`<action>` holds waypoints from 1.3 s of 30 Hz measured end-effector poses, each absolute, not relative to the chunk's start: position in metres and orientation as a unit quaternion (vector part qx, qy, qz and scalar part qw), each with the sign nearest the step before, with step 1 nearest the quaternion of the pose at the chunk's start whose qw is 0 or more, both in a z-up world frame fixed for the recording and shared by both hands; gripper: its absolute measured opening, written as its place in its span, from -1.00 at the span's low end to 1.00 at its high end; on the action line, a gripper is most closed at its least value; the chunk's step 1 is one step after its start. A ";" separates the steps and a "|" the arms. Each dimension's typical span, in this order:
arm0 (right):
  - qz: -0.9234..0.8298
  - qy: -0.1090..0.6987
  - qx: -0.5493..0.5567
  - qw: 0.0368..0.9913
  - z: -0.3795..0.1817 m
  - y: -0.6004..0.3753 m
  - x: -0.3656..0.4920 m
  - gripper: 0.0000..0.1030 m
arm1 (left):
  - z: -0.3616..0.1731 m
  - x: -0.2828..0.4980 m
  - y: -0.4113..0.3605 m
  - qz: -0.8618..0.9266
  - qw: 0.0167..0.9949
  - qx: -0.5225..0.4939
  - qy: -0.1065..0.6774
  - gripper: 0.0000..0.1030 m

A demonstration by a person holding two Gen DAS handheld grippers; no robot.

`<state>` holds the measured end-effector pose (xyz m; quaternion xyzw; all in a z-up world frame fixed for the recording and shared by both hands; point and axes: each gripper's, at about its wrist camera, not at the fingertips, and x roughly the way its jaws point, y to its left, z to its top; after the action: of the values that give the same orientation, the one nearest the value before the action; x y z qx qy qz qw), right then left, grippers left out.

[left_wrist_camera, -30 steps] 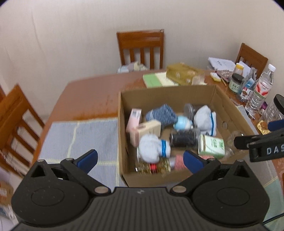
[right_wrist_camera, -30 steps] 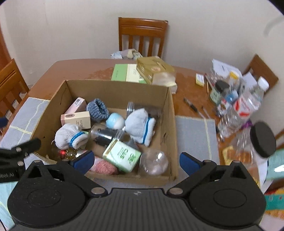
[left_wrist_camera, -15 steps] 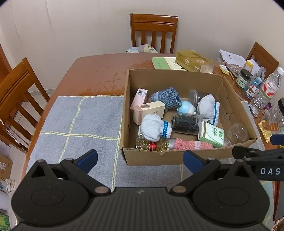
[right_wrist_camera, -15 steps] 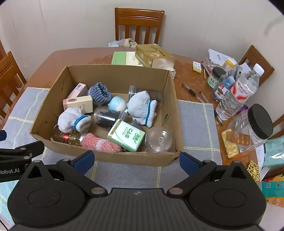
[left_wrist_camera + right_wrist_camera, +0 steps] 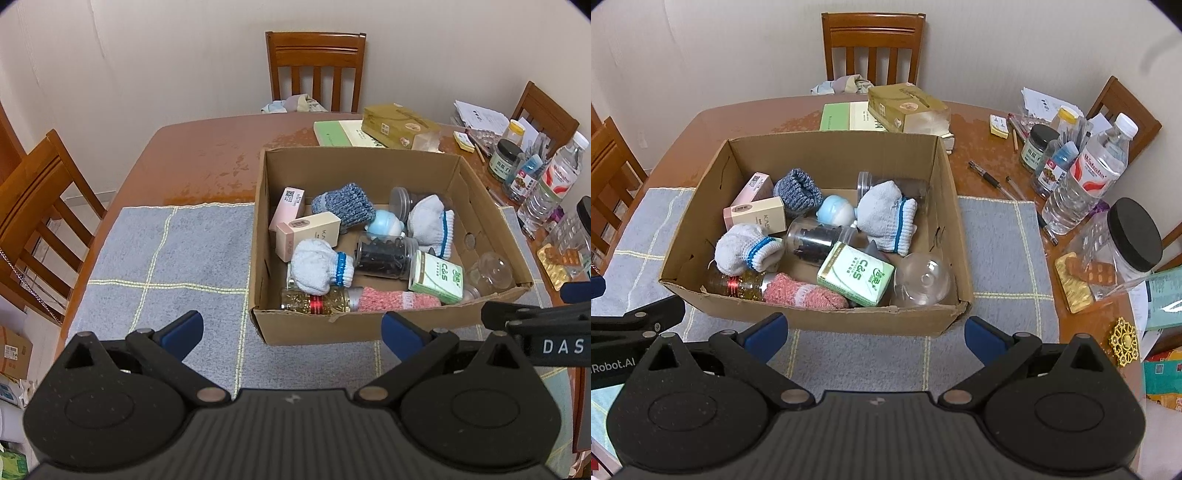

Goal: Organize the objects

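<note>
An open cardboard box [image 5: 373, 325] [image 5: 820, 314] stands on a grey checked mat [image 5: 166, 266] [image 5: 997, 229]. Inside lie rolled white socks with blue bands [image 5: 319, 266] [image 5: 884, 216], a blue-grey sock [image 5: 341, 203], a pink sock [image 5: 801, 291], a green C&S carton [image 5: 437, 277] [image 5: 857, 275], beige cosmetic boxes [image 5: 308, 234], a dark-filled jar [image 5: 384, 254], an amber bottle [image 5: 314, 301] and a clear glass bowl [image 5: 921, 280]. My left gripper [image 5: 291, 334] hovers open before the box's near wall, holding nothing. My right gripper [image 5: 873, 332] is open too, just short of the same wall.
Wooden chairs [image 5: 316, 70] [image 5: 40, 206] ring the brown table [image 5: 192, 155]. Behind the box lie a green book [image 5: 846, 116] and a gold carton [image 5: 905, 107]. Right of it stand a water bottle [image 5: 1086, 177], jars [image 5: 1038, 146], pens [image 5: 990, 179] and a black-lidded jar [image 5: 1132, 240].
Both grippers have pulled back and risen from the box; it now looks smaller and farther, with more mat and table showing. Box contents have not shifted.
</note>
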<state>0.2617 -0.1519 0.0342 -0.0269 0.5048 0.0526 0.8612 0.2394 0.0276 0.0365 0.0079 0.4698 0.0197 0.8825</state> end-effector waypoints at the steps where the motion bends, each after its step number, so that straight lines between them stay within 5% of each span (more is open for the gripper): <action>1: 0.052 0.505 -0.026 0.861 0.034 -0.152 0.262 1.00 | 0.036 0.239 0.028 0.020 0.882 0.008 0.470 0.99; 39: 0.049 0.509 -0.014 0.859 0.033 -0.156 0.259 1.00 | 0.034 0.239 0.025 0.017 0.879 0.005 0.476 0.99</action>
<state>0.2589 -0.1561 0.0333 -0.0142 0.5087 0.0489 0.8594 0.2392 0.0251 0.0343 0.0052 0.4761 0.0167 0.8792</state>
